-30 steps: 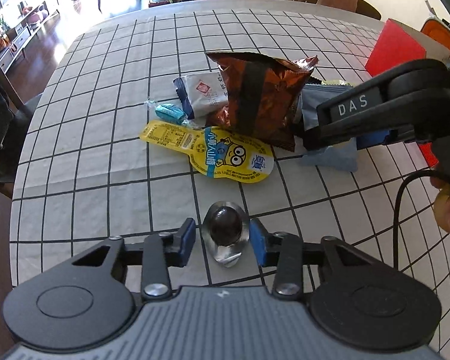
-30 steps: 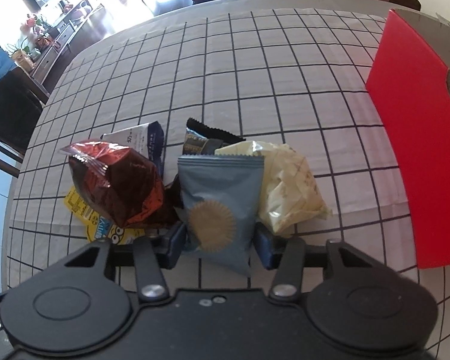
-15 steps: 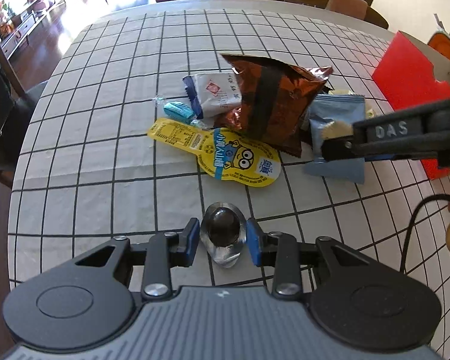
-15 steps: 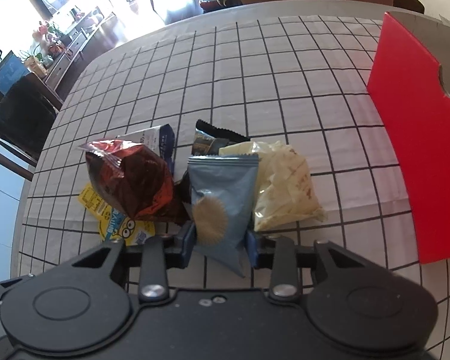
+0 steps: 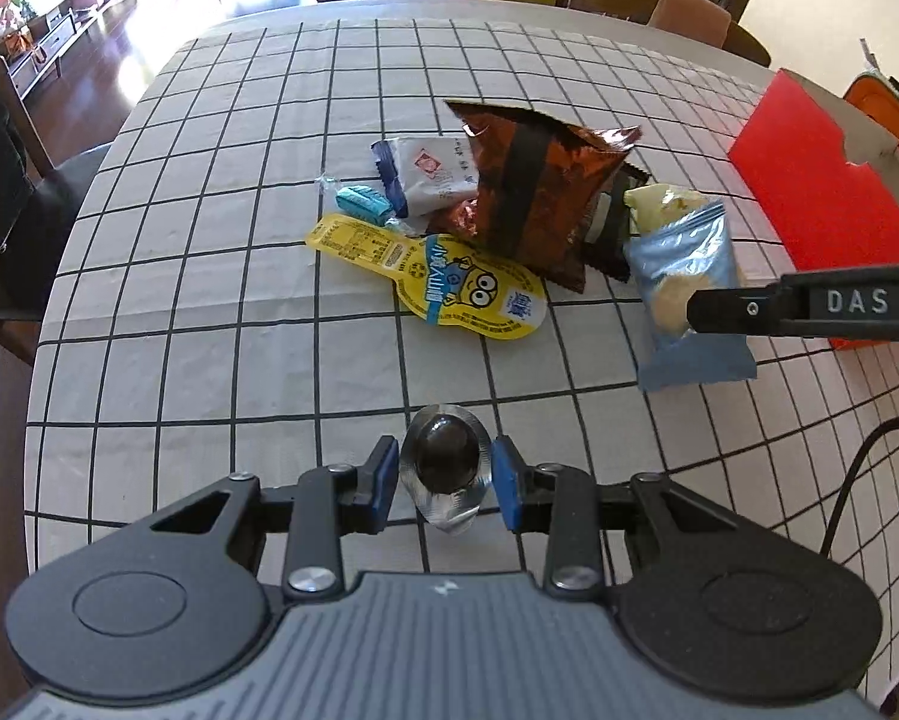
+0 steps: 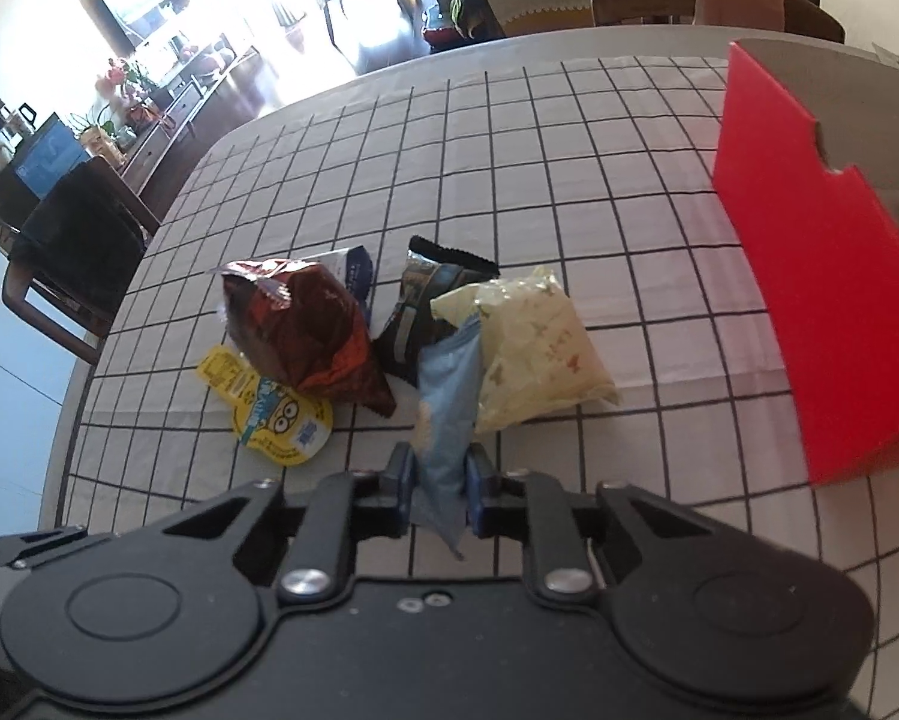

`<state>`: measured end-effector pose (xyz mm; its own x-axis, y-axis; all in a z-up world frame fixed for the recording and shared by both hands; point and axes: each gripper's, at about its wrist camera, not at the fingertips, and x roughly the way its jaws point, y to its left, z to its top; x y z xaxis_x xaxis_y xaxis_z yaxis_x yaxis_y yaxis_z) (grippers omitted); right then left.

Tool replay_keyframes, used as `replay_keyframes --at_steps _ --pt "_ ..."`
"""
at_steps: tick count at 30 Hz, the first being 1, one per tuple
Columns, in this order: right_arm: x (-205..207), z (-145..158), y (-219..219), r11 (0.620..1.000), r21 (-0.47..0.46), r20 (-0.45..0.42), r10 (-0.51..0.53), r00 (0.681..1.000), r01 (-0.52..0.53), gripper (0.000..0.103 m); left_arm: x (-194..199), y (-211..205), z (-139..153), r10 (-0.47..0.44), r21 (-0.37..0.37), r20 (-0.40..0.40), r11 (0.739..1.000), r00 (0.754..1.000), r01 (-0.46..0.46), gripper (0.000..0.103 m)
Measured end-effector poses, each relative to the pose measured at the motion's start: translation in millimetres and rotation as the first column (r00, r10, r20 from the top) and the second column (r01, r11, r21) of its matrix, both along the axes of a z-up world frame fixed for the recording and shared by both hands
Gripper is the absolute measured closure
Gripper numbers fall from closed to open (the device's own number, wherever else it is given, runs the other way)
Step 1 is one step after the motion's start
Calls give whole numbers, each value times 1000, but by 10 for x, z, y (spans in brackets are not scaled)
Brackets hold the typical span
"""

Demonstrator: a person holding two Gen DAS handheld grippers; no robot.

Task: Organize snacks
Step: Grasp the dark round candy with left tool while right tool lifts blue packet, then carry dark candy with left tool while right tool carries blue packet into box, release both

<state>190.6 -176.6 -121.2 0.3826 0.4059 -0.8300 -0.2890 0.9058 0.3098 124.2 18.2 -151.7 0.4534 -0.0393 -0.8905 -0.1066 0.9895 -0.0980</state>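
With the right claw (image 6: pixel 440 483) clamped on the lower end of the pale blue foil cookie packet (image 6: pixel 446 414), I had that snack off the checked tablecloth surface (image 6: pixel 569 180), hanging edge-on between the pads. Jaws had just been closing; the packet sat between them, squeezed flat. Left claw (image 5: pixel 446 477) stood narrow around the small silver blister pack with a dark round sweet (image 5: pixel 446 468); pads looked just beside its foil rim, so I couldn't tell if it was truly gripped. The rest of the pile lay near the middle: crumpled brown-red chip bag (image 5: pixel 539 198), yellow cartoon-face pouch (image 5: pixel 449 288), cream translucent bag (image 6: pixel 533 348). The open red cardboard box (image 6: pixel 821 312) sat to the right, well apart. Judgement: the packet goes there. Lift clear of the cream bag first, carry over the box wall, keep the grip firm, since a bottom-edge hold lets the packet swing, and release low inside.
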Motion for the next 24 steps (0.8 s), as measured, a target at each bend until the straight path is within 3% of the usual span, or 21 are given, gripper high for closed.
replay_keyframes --at_steps 11,24 --pt "-229 287 -407 998 66 10 -9 1000 9 89 -141 -146 190 -17 -29 -8 999 1000 17 70" --pt "-241 729 -1147 993 99 86 -65 994 57 89 37 -734 732 -109 -58 80 992 991 114 70"
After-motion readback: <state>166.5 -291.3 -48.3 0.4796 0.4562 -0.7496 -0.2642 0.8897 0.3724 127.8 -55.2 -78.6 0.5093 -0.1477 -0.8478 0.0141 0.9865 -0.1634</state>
